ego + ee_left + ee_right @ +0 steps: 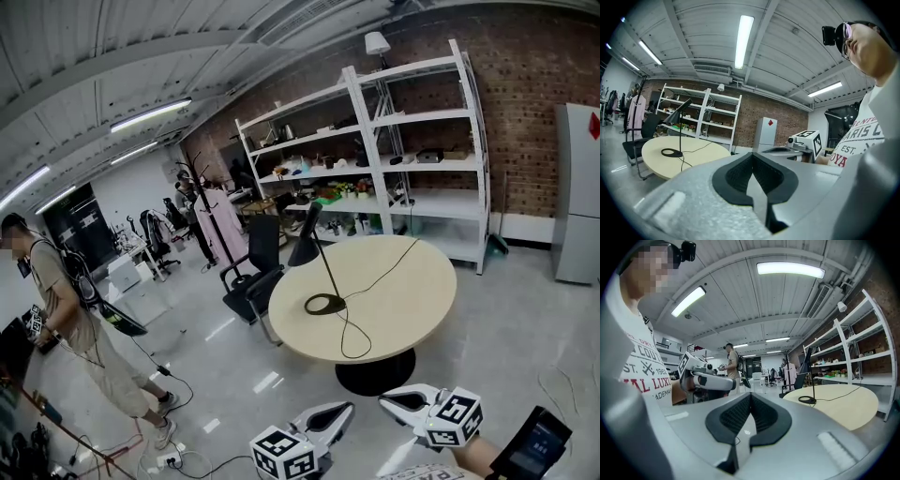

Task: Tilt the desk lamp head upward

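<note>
Left gripper (345, 409): held low in front of the person, jaws pressed together with nothing between them; its marker cube faces up.
Right gripper (386, 401): just beside the left one, tips pointing toward each other; jaws also closed and empty.
Floor (506, 328): pale and glossy, running between the grippers and the table.
Table (412, 281): round, light top on a dark pedestal, well apart from both grippers.
Lamp (305, 246): stands on the table's left part, on a flat black ring base with a thin stem; the dark head at the top slants down toward the left, past the table's edge. Neither gripper touches it.
Cord (382, 270): black, loops over the tabletop from the base and runs off the far edge.
Chair (253, 281): black office chair, just beside the table on its left.
Person (70, 309): stands at the far left in light clothes, side on, holding a gripper.
Coat rack (202, 206): behind the chair, with a pale garment hung on it.
Shelves (412, 122): white, against the brick wall behind the table, carrying small items.
Cabinet (577, 187): grey, tall, at the right edge beside the shelves.
</note>
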`<state>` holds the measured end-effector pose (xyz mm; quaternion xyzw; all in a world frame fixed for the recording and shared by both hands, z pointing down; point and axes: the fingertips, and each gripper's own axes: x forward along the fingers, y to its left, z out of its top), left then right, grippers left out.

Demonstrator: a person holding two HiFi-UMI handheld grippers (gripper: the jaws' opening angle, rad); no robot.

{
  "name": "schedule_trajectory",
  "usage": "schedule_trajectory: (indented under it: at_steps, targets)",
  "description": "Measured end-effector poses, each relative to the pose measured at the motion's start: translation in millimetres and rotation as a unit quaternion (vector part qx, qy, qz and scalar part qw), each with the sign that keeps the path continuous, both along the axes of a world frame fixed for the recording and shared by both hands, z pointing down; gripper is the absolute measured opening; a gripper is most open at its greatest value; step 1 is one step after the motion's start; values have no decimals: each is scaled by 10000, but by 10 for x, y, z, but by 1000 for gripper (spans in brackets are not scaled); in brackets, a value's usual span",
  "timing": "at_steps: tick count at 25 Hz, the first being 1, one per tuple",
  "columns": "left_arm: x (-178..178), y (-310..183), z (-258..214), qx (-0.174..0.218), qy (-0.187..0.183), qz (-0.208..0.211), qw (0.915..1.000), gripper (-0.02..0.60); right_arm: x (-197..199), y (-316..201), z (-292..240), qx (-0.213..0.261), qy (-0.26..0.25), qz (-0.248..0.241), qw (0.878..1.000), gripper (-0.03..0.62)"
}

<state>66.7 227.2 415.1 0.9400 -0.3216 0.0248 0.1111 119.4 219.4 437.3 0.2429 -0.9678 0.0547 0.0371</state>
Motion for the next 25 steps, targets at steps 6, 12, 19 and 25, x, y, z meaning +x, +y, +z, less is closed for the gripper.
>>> schedule_trajectory:
  at_steps: [6,12,19,25]
  targets:
    - [-35,-18,3,-85,25,30,10000,2,-50,-37,22,66,26,41,10000,5]
    - [20,-75,21,-138,99,142,9998,2,-6,-61,45,-5,-40,151,9999,5]
    - [18,-250,49,-208,153,202,9995,2,18,-269,68,-66,9,230,9997,5]
    - [-186,-556,85,-228,226,106,9994,2,-126,-585,49,12,-11,222,9998,5]
